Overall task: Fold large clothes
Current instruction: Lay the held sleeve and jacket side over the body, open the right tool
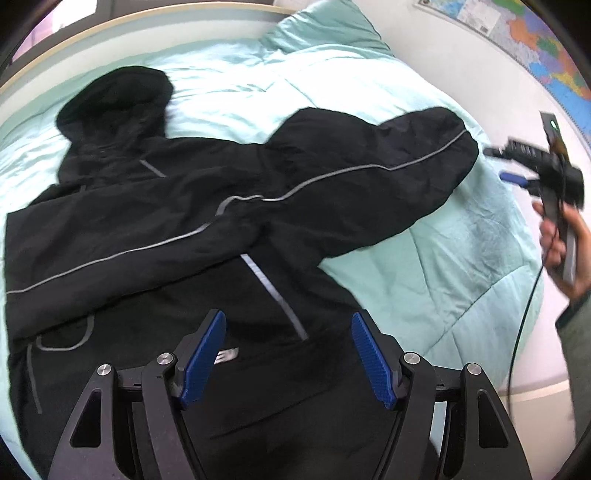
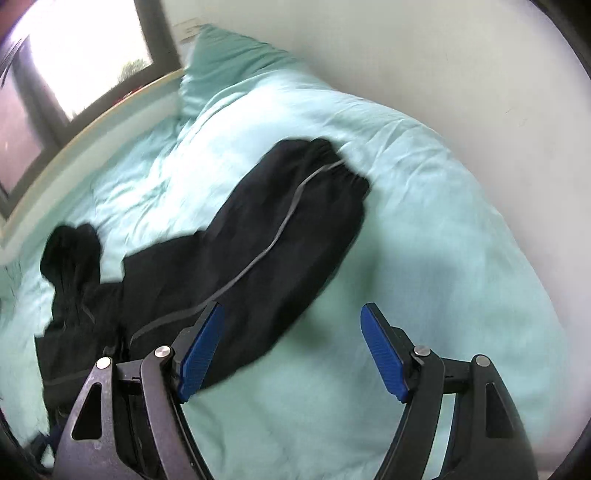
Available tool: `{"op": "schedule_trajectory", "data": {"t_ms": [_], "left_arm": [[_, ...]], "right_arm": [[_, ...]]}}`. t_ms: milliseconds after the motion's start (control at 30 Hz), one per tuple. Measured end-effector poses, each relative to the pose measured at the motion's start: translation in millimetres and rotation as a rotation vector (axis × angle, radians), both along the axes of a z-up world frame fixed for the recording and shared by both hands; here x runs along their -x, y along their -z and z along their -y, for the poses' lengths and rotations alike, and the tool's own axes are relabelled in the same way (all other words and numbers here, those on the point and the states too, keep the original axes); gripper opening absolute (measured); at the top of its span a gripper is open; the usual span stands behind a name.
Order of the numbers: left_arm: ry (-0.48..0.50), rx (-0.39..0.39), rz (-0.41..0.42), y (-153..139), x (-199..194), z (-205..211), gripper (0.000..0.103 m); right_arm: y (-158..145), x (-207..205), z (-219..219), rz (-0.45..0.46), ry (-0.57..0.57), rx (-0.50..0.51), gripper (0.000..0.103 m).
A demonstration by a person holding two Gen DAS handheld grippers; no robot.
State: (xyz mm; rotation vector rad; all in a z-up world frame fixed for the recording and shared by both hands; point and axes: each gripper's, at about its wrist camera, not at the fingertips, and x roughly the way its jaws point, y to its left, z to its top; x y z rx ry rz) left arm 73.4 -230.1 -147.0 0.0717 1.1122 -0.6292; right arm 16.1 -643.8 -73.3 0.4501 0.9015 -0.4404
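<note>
A black hooded jacket (image 1: 177, 229) with grey piping lies spread on a mint-green duvet (image 1: 461, 251). Its hood (image 1: 114, 99) points to the far side and one sleeve (image 1: 388, 162) stretches out to the right. My left gripper (image 1: 288, 321) is open and empty, hovering over the jacket's lower body. My right gripper (image 2: 291, 314) is open and empty, above the duvet just beside the sleeve (image 2: 288, 229); it also shows at the right edge of the left wrist view (image 1: 517, 162), held in a hand, off the sleeve's cuff. The hood (image 2: 70, 254) shows at the left of the right wrist view.
A mint pillow (image 1: 325, 26) lies at the bed's far end by a white wall (image 2: 406, 55). A wooden bed rail (image 2: 92, 125) runs under a window (image 2: 85, 55). A coloured map (image 1: 535, 48) hangs on the wall. A black cable (image 1: 524, 314) trails from the right gripper.
</note>
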Motion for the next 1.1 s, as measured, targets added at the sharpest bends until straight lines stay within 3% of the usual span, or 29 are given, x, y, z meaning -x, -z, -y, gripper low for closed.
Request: {"op": "schedule_trajectory", "data": {"t_ms": [167, 333, 400, 467, 533, 633, 733, 833, 900, 967, 1033, 1100], "left_arm": [[0.007, -0.04, 0.016, 17.8, -3.9, 36.4, 0.072], [0.001, -0.074, 0.071, 23.2, -24.9, 64.9, 0.072], [-0.006, -0.09, 0.101, 24.4, -37.2, 72.9, 0.072], [-0.031, -0.109, 0.126, 26.9, -53.5, 79.6, 0.072], [-0.071, -0.104, 0.108, 33.2, -77.2, 83.1, 0.072], [-0.101, -0.04, 0.053, 42.4, -103.3, 85.8, 0.072], [-0.067, -0.01, -0.02, 64.3, -121.4, 102.0, 0.072], [-0.032, -0.09, -0.078, 102.5, -132.5, 129.1, 0.072], [-0.005, -0.177, -0.051, 118.0, -132.3, 145.0, 0.072], [0.0, -0.179, -0.04, 110.6, -129.6, 146.1, 0.072], [0.011, -0.088, -0.042, 87.4, -123.9, 134.2, 0.072], [0.01, -0.073, -0.003, 68.6, -118.2, 123.7, 0.072]], "right_arm": [[23.6, -34.2, 53.0, 0.059, -0.021, -0.132, 0.078], [42.6, -64.2, 70.4, 0.098, -0.035, -0.202, 0.078], [42.1, -72.0, 66.1, 0.099, -0.06, -0.18, 0.069], [33.7, -73.4, 54.2, 0.1, -0.098, -0.134, 0.028], [20.4, -60.4, 42.7, 0.137, -0.113, -0.109, 0.023], [-6.4, -21.6, 28.9, 0.16, -0.08, 0.03, 0.021], [-3.8, 10.1, 41.3, 0.167, -0.02, 0.004, 0.019], [31.1, 7.2, 55.6, 0.061, 0.015, -0.001, 0.019], [54.6, 1.7, 65.5, 0.011, 0.028, -0.046, 0.019], [57.2, 0.3, 69.9, 0.011, 0.036, -0.067, 0.019], [42.9, 2.2, 62.8, 0.024, 0.01, -0.041, 0.019], [24.1, 3.2, 47.8, 0.045, -0.036, -0.003, 0.019]]}}
